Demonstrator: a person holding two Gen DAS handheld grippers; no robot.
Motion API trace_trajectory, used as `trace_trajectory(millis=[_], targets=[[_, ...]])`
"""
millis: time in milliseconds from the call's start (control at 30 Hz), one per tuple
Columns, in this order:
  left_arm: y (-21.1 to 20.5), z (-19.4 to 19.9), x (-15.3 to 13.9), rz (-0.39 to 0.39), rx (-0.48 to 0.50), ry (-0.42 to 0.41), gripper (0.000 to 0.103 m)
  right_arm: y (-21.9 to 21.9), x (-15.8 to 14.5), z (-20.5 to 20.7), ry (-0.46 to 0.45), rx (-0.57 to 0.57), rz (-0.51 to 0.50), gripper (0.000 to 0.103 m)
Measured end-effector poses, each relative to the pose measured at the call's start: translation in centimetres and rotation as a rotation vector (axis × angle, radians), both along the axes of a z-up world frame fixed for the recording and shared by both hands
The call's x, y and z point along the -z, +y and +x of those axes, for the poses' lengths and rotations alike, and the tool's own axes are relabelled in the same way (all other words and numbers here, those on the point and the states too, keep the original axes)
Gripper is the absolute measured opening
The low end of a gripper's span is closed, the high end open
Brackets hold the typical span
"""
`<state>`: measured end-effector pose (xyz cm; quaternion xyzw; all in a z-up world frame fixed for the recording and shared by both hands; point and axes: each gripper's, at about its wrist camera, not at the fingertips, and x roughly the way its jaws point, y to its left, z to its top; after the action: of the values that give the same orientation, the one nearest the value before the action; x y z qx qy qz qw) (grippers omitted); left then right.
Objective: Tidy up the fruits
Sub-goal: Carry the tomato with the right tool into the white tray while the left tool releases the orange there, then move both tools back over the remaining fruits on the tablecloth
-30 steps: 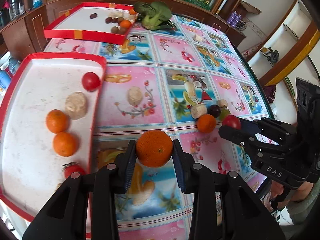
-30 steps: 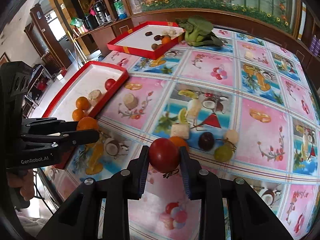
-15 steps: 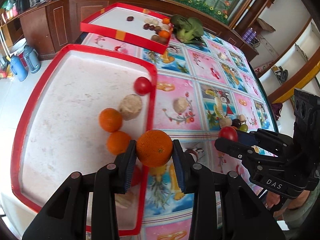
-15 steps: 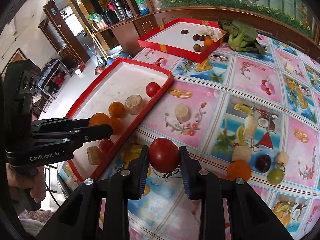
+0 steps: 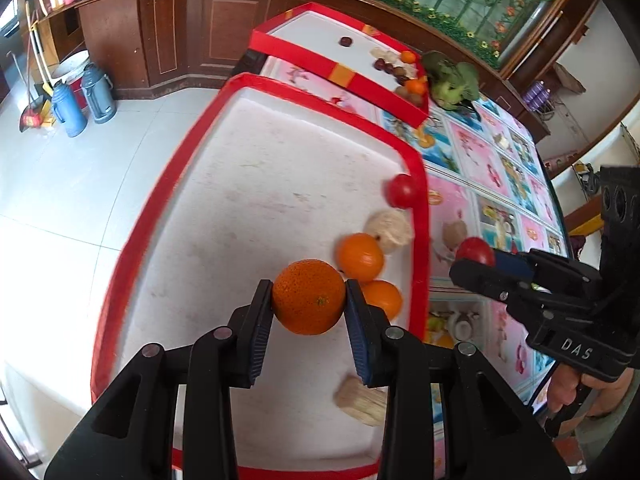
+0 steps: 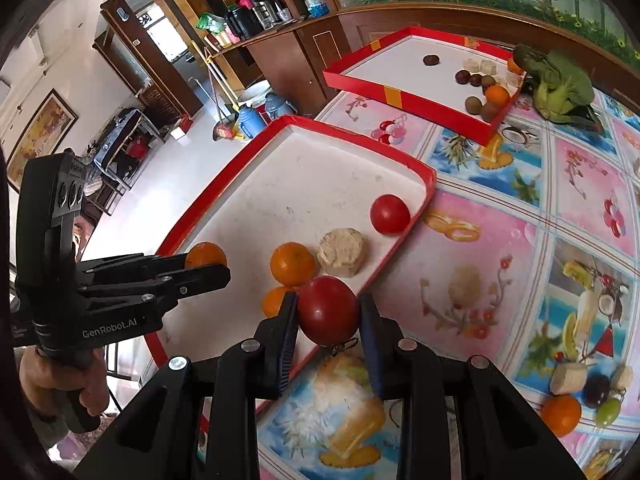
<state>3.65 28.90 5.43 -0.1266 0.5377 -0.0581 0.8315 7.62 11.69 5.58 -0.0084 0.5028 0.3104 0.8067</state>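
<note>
My left gripper (image 5: 308, 304) is shut on an orange (image 5: 309, 297) and holds it above the near red-rimmed white tray (image 5: 256, 184). My right gripper (image 6: 328, 318) is shut on a red tomato (image 6: 327, 310) over the tray's right rim (image 6: 384, 268); it shows in the left wrist view (image 5: 476, 258) too. In the tray lie two oranges (image 5: 359, 257), a beige peeled fruit (image 5: 390, 227), a red tomato (image 5: 402, 191) and a beige chunk (image 5: 360, 402). Loose fruit remains on the tablecloth: an orange (image 6: 561, 414), a dark plum (image 6: 596, 390), a green grape (image 6: 608, 412).
A second red tray (image 6: 404, 88) at the back holds small fruits. Green leafy vegetables (image 6: 560, 84) lie beside it. The table's left edge drops to a tiled floor with blue flasks (image 5: 68, 108). A beige piece (image 6: 464, 286) lies on the cloth near the tray.
Both grippers have moved left with their fruit. The orange now hangs over the near tray's inside, and the tomato has reached the tray's right rim.
</note>
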Motion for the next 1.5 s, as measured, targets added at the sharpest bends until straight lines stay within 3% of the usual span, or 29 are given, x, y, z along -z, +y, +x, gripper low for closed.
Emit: trace_trajectory(millis=[433,967,1033,1067,1100,1167,1300,1500], targets=[[0.6,5.1,2.4,0.035,0.064,0.029,0.033,5.4,2.1,8.1,0.072,0.064,-0.001,0.03],[0.2,5.7,2.5,0.048,0.085,0.024,0.033,6.5,4.4,8.7,0.087,0.064,-0.074,0.031],[0.2,5.6,2.5,0.046,0.08,0.026,0.042,6.7,4.4,8.6,0.083,0.061,-0.081,0.031],[0.2,5.5,2.5,0.046,0.077,0.024,0.055,6.6,4.4,8.6,0.084,0.065,-0.079,0.031],[0.2,5.4,2.4,0.047,0.074,0.021,0.06,6.5,4.4,8.5,0.088,0.069,-0.075,0.031],[0.2,5.2,2.3,0.048,0.068,0.021,0.06,6.1,4.3,8.4,0.091,0.081,-0.068,0.031],[0.2,4.7,2.0,0.057,0.061,0.025,0.061,5.1,3.3,8.0,0.085,0.098,-0.029,0.043],[-0.3,3.5,0.9,0.112,0.059,0.023,0.073,3.0,0.9,6.1,0.054,0.113,0.024,0.048]])
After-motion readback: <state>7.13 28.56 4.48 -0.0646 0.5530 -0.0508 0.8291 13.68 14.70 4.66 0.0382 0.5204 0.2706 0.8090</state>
